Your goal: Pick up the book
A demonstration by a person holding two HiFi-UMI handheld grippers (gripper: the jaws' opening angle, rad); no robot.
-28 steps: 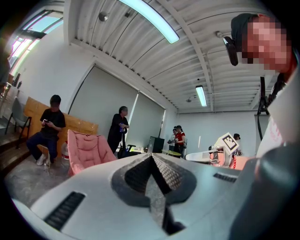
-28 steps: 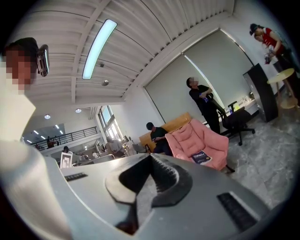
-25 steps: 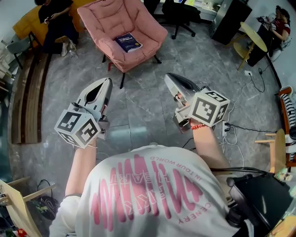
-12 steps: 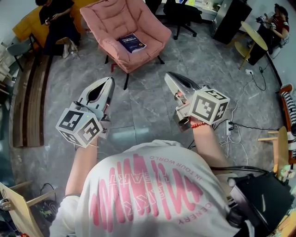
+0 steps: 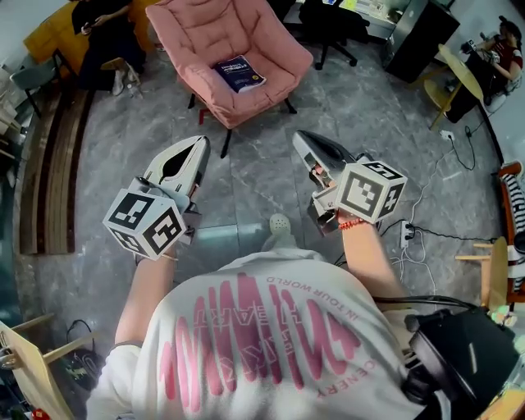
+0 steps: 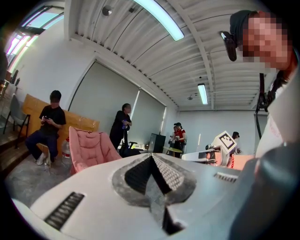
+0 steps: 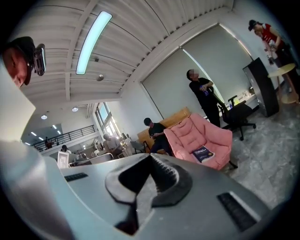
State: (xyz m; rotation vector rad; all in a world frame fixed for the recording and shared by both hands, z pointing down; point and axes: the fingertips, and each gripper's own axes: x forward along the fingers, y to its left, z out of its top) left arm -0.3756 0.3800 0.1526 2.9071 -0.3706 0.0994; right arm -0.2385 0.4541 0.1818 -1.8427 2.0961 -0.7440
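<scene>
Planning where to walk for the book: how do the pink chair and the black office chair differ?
The pink chair is soft and padded, on thin straight legs; the black office chair stands on a spreading star base. The pink chair carries the blue book on its seat; no book shows on the office chair. Both stand on the grey floor.

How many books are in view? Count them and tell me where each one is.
1. The blue book lies flat on the seat of the pink chair, near its front edge. More could be hidden among the clutter at the far end of the room.
</scene>
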